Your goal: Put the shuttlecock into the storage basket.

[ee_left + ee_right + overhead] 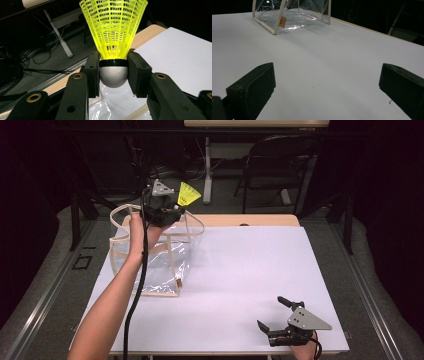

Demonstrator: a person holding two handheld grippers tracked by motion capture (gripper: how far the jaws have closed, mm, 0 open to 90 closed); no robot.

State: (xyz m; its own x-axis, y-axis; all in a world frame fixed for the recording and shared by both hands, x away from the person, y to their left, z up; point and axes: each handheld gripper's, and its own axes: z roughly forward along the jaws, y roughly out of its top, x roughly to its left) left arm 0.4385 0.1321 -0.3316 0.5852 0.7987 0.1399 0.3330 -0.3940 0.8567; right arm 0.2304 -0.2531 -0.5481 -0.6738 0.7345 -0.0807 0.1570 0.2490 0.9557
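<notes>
Now my left tongs (113, 72) grip the yellow shuttlecock (113, 30) above the clear bag (150, 265).
Right tongs (325, 85) gape empty; what the bag holds is hard to tell.

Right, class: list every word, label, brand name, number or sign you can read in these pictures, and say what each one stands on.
No text can be read in these pictures.
Small tan tag on the clear bag: any print on it is too small and blurred to read.
Yellow shuttlecock, held in the left gripper: no lettering shows on its skirt, black band or grey cork.
Right gripper, jaws apart over the white table cover: no markings on either.
</notes>
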